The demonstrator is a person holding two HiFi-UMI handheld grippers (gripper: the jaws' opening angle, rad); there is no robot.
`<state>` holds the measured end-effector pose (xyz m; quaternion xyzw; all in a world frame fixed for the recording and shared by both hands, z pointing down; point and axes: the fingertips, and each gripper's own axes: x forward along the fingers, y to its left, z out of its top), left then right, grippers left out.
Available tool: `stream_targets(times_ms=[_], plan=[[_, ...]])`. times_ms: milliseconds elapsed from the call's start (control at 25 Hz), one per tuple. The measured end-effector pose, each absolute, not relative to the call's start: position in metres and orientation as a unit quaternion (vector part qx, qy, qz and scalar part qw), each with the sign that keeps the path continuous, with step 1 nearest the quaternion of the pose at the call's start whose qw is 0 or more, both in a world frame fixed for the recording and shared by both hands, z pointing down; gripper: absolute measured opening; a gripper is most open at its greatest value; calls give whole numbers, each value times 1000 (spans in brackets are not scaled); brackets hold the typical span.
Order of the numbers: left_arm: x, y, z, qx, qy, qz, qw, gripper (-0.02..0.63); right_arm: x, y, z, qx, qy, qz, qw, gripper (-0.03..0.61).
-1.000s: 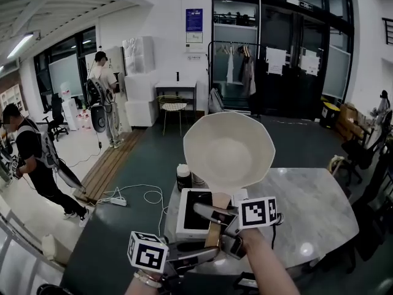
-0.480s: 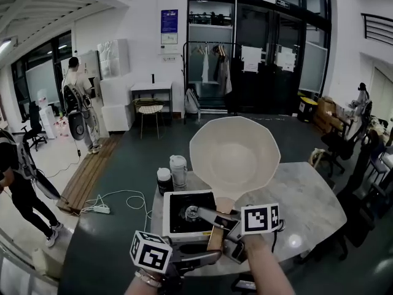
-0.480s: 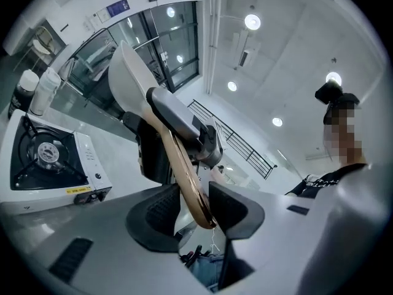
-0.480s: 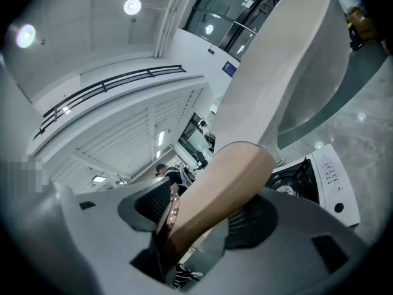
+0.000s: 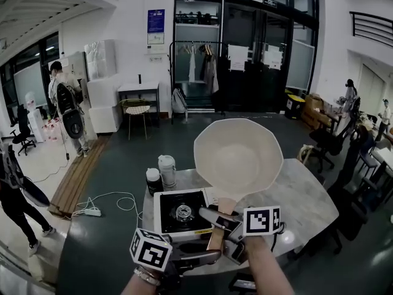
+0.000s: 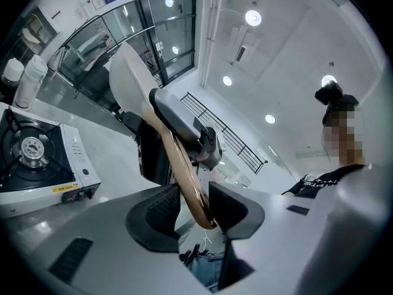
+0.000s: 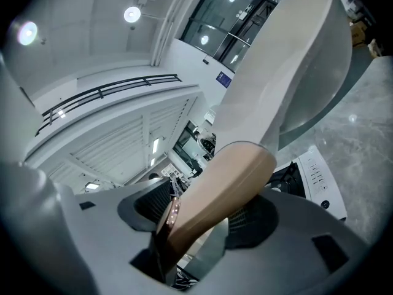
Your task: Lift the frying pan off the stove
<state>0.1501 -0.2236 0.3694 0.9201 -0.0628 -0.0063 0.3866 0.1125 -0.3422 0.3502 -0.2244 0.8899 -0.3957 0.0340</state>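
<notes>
- Frying pan (image 5: pixel 238 158) is airborne and clear of the stove (image 5: pixel 181 212). In the head view it sits at 2 o'clock from the burner, over the table (image 5: pixel 310 204).
- Right gripper (image 5: pixel 216 217) is clamped across the flat of the wooden handle (image 5: pixel 216 237), on the pan side. Its own view shows both pads seated on it.
- Left gripper (image 5: pixel 209 255) is closed on the handle's butt end, at 6 o'clock from the right grip. The handle crosses its jaws at a slant, so I judge contact is partial.
- Lift looks essentially done. What's left is to hold or carry it steadily.
- Treat the right grip as load-bearing and the left as anti-roll. Move both together so the handle doesn't twist.
- Risk: the bowl's weight levers the handle out of the left jaws.
- Two jars (image 5: pixel 161 176) stand at 11 o'clock from the stove, so avoid swinging that way.
</notes>
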Motion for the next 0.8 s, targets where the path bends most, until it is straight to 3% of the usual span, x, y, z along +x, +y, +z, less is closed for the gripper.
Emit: stream_targets(times_ms=[800], plan=[[155,-222,368,922,-68,0,380,160,114,-339,350,-221,892,-394,21,284]])
